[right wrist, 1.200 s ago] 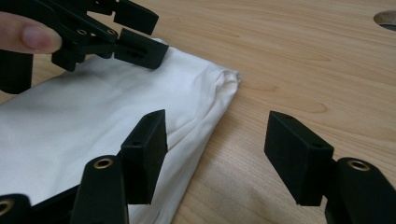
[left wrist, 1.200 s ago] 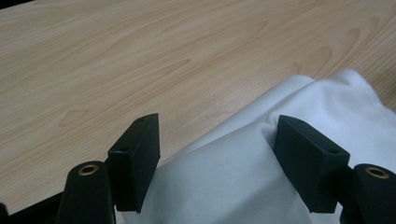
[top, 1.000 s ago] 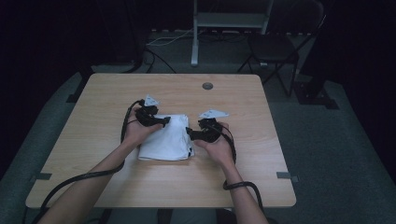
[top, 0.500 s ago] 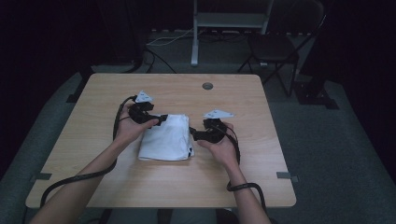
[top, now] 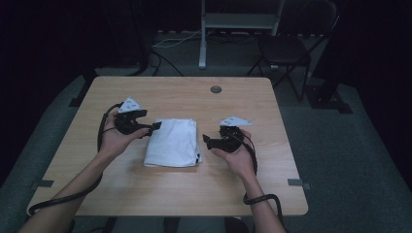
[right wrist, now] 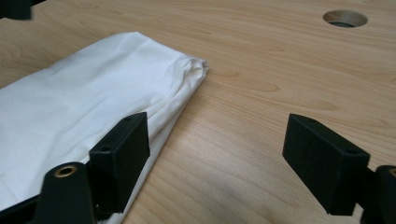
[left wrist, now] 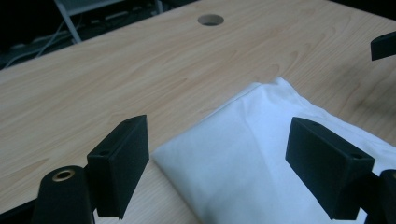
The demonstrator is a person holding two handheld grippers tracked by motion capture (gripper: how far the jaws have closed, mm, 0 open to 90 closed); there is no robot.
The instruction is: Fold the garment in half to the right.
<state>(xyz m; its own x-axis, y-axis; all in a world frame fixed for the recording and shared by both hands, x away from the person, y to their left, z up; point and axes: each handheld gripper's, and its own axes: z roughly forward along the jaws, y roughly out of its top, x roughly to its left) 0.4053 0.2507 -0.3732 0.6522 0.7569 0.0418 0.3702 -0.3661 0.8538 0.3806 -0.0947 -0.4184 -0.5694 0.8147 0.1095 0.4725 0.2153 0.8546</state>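
Observation:
A folded white cloth [top: 172,142] lies flat on the middle of the wooden table [top: 145,194]. My left gripper [top: 154,127] hovers at the cloth's far left corner, lifted off it. Its jaws have just been opening and now stand open, with the cloth [left wrist: 261,154] below them and untouched. My right gripper [top: 206,141] sits just off the cloth's right edge, and its jaws have also just been opening. In the right gripper view there is bare wood between the open jaws of the right gripper [right wrist: 212,135], with the cloth [right wrist: 84,102] beside the left one.
A round cable hole [top: 215,89] sits near the table's far edge. Behind the table stand a dark chair [top: 286,48] and a metal stand [top: 240,22]. Black cables trail from both grippers across the near part of the table.
Both grippers have let go of the cloth. The left hand has moved left and up away from it; the right has drawn slightly right off its edge.

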